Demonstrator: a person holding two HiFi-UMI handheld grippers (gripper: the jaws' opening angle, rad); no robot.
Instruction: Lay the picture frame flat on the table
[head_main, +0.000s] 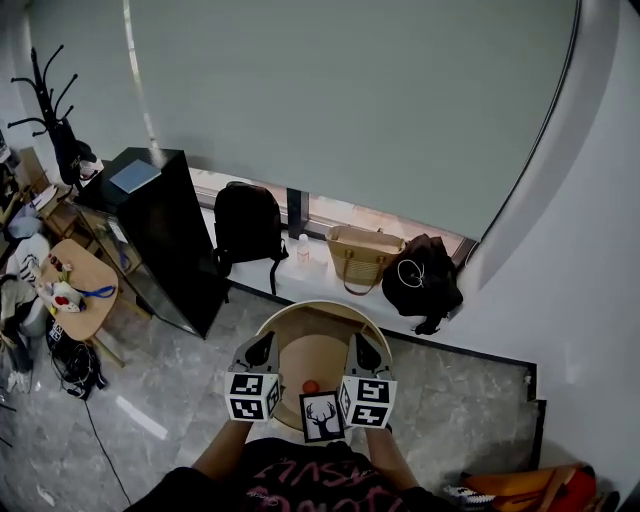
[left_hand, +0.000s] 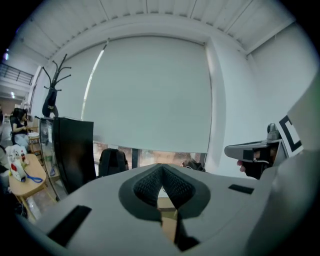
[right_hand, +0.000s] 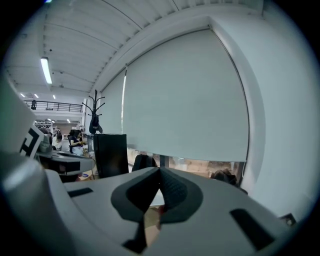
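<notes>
While I hold both claws over the round table (head_main: 300, 312), the far left of the head view shows a black coat stand (head_main: 50, 100) at about 10 o'clock. A small wooden side table (head_main: 85, 290) stands below it, at 9 o'clock. Next comes a tall black cabinet (head_main: 165, 235), then a black backpack (head_main: 246, 225) against the window ledge at 11 o'clock.

My left gripper (head_main: 260, 345) hangs over the table's 8 o'clock edge. Its own view shows the two ribbed pads pressed together at the tips, clenched on nothing.

The picture frame (head_main: 322, 416), showing a deer's head, sits at the table's 6 o'clock rim, just in front of my body and between my two marker cubes. I cannot tell whether it stands or lies flat. A small red object (head_main: 311, 386) rests on the tabletop just beyond the frame, toward 12 o'clock.

My right gripper (head_main: 362, 345) hangs over the 4 o'clock edge, its pads likewise closed tip to tip and empty.

Beyond it, at 1 o'clock, a woven bag (head_main: 360, 256) and a dark bag (head_main: 422, 280) sit by the window.
</notes>
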